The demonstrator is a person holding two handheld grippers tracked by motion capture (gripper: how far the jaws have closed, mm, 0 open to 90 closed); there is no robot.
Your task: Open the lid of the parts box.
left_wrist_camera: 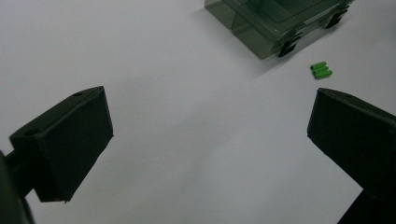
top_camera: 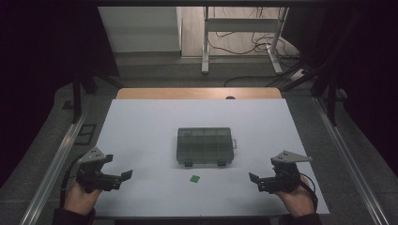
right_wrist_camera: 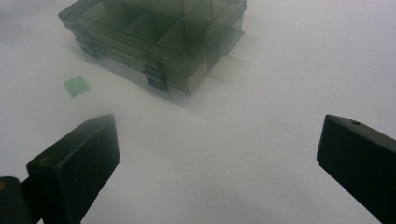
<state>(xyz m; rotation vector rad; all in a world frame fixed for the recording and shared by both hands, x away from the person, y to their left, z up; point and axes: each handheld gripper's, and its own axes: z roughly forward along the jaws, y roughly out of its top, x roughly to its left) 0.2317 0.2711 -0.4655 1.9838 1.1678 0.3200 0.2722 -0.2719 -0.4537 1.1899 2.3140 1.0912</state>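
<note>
Nothing looks begun; the left gripper (top_camera: 123,177) and right gripper (top_camera: 256,180) hover wide open and empty near the table's (top_camera: 141,126) front corners; the closed compartment box (top_camera: 205,146) sits mid-table; the green part (top_camera: 195,178) lies just before it, unpicked.

A white table top (top_camera: 141,122) fills the middle of the high view, with a strip of wood (top_camera: 197,93) showing along its far edge. Grey floor (top_camera: 42,159) surrounds it, and metal rails (top_camera: 56,159) run down both sides. Farther back stands a white desk frame (top_camera: 241,28) with loose cables (top_camera: 263,44) on the floor beneath. The room is dim — left and right edges fall into near black.
</note>
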